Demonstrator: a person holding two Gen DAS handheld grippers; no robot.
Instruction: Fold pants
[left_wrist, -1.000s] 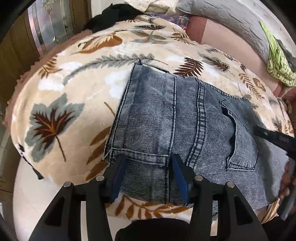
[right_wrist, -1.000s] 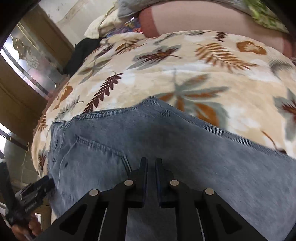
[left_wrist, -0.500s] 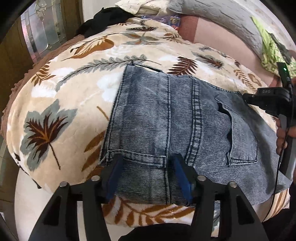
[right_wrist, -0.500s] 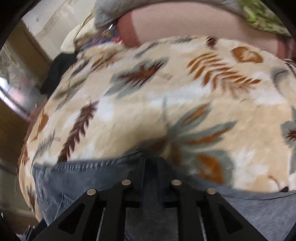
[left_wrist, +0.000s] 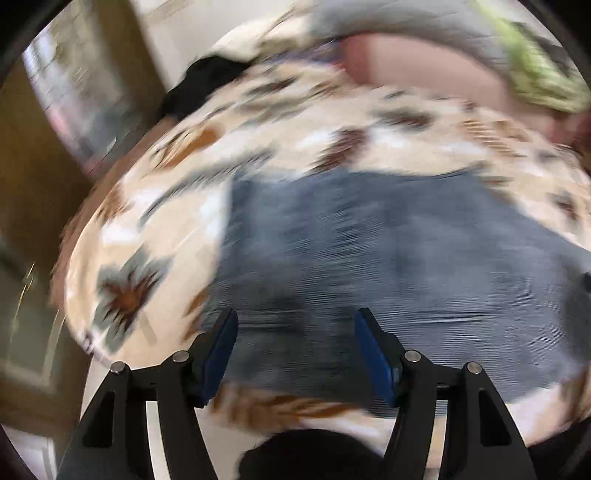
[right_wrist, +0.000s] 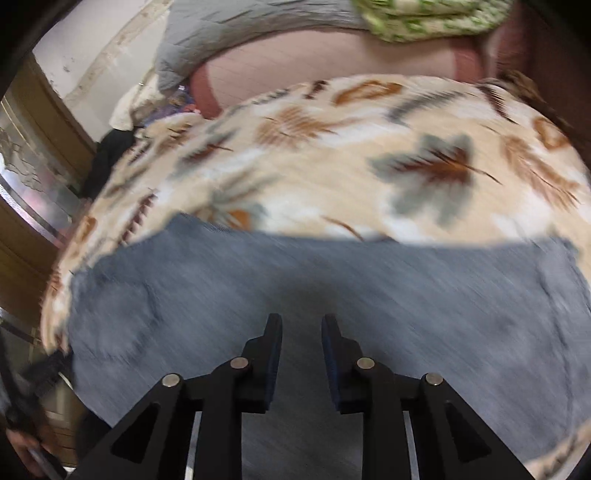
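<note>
**Now both grippers let go: one fold down, another to come**

Right, the faded blue-grey denim pants (left_wrist: 369, 258) lie flat as a wide folded panel on the cream leaf-print fleece blanket (left_wrist: 147, 240), filling the middle of both views, with the blanket showing from nine through twelve to three o'clock around them. Both views are badly smeared. The left gripper (left_wrist: 295, 347) has just been opening and stands wide, blue pads clear of the cloth. The right gripper (right_wrist: 301, 354) has just been parting too, a narrow gap, nothing pinched. I'd call that a release after laying a fold. Next, I'd judge, each needs a fresh edge of denim to pinch for the next fold.
</note>
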